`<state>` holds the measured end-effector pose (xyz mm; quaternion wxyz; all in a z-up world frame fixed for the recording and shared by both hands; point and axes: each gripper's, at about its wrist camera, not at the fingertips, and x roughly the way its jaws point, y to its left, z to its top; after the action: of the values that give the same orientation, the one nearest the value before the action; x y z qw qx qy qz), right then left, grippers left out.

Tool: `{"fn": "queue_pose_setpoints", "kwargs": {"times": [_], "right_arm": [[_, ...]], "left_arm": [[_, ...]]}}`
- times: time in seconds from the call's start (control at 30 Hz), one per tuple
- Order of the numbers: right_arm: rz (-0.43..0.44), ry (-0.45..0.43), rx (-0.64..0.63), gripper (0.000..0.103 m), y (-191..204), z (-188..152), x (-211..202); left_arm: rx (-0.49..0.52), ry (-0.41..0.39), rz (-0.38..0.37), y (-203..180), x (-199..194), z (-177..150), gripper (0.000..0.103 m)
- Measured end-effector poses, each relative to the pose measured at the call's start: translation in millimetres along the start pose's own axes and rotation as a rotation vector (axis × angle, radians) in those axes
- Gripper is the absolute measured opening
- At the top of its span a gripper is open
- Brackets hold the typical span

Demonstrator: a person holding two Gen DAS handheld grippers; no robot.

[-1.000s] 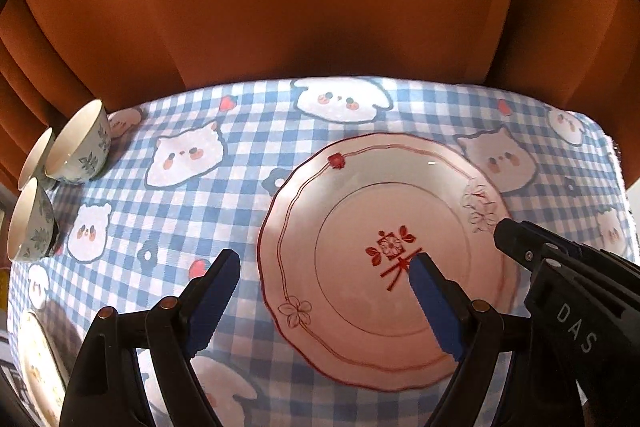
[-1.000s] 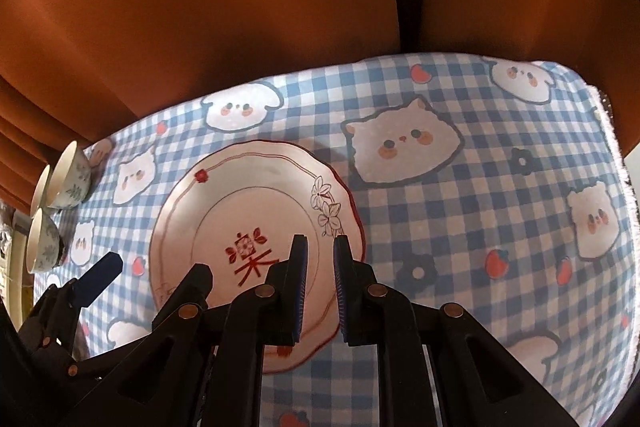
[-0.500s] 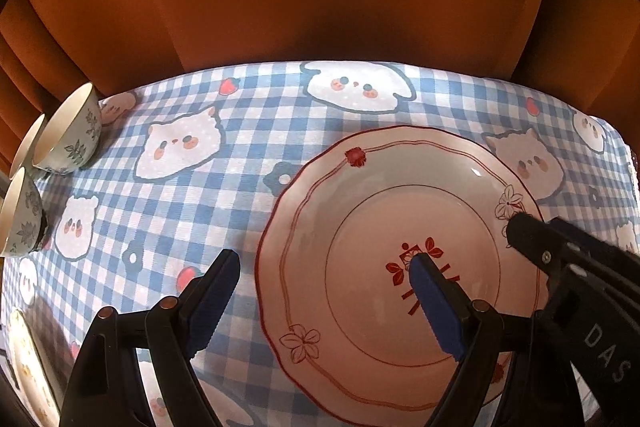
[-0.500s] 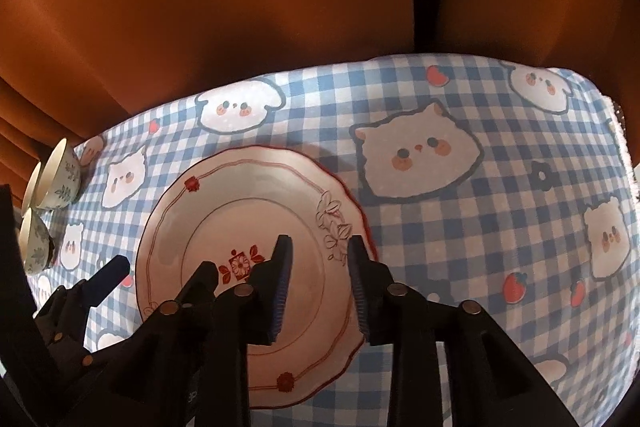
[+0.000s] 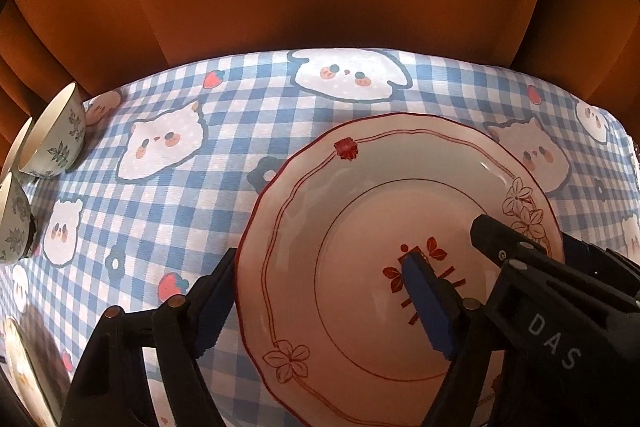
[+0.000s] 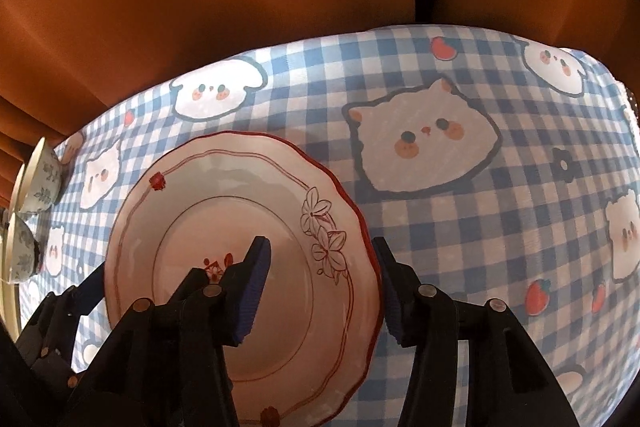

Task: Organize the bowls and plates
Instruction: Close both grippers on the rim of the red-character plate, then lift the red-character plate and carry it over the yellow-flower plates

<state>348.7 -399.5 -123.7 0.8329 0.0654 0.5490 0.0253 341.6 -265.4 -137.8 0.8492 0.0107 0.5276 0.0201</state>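
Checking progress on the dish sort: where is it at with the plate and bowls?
Done: nothing visibly sorted yet. In hand: both grippers straddle opposite rims of the plate; left gripper closing, right gripper opening, neither clamped. Left: lift the plate, then deal with the bowls at the tablecloth's edge.

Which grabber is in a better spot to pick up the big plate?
Neither beats the other: each straddles one edge of the plate. The left gripper is closing over the left rim; the right gripper is opening around the right rim. Probably both lift together.
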Motion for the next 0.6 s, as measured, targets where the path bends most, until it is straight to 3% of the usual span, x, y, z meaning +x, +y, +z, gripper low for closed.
{"fn": "queue_pose_setpoints", "kwargs": {"times": [0.1, 0.27, 0.6], "right_arm": [[-0.021, -0.001, 0.0, 0.054, 4, 0, 0], [-0.024, 0.03, 0.002, 0.054, 9, -8, -2], [-0.023, 0.095, 0.013, 0.054, 15, -66, -30]], "left_arm": [[0.005, -0.005, 0.004, 3, -1, -1, 0.073], [0.021, 0.013, 0.002, 9, -8, -12, 0.072], [0.052, 0.097, -0.027, 21, -38, -67, 0.072]]}}
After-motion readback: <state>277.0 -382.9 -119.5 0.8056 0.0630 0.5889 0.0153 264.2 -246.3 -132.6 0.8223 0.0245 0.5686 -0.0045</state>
